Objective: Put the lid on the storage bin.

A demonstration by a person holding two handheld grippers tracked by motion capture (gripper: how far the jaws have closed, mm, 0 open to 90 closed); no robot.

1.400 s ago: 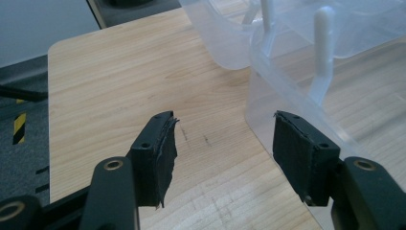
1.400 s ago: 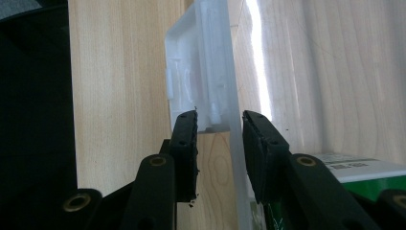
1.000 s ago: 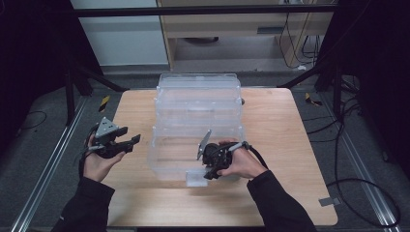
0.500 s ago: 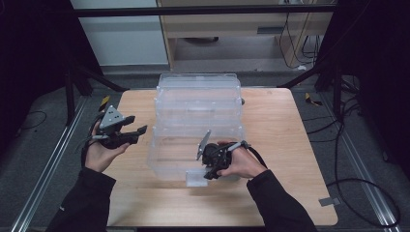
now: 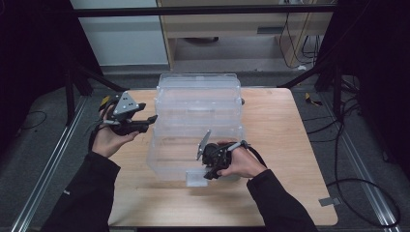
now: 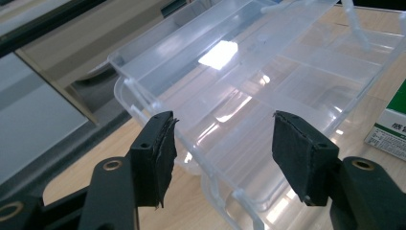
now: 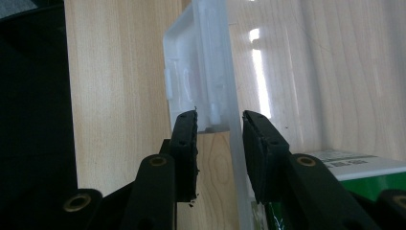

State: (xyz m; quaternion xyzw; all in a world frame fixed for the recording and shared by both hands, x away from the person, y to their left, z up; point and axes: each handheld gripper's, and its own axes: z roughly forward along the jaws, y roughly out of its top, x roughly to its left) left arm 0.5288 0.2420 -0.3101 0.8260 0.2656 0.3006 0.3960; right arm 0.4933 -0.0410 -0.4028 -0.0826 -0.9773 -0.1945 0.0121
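Note:
A clear plastic compartment box [image 5: 198, 111] lies open on the wooden table [image 5: 290, 145], its lid [image 6: 239, 52] tipped toward the back. My left gripper [image 5: 151, 121] hangs open in the air at the box's left side; in the left gripper view its jaws [image 6: 222, 153] frame the lid with nothing between them. My right gripper [image 5: 205, 171] is at the box's front edge. Its pads [image 7: 184, 143] straddle the front wall [image 7: 234, 110] and the white latch [image 7: 191, 81] and press on them. A green and white carton [image 7: 335, 177] lies inside the box.
The box takes up the table's middle. Bare wood shows to its right and along the front edge. Black frame posts [image 5: 333, 72] and cables [image 5: 353, 183] stand around the table, and a cabinet [image 5: 232, 29] sits behind it.
My left gripper has risen and moved toward the back, closer to the box's left side. The right gripper has stayed at the front wall.

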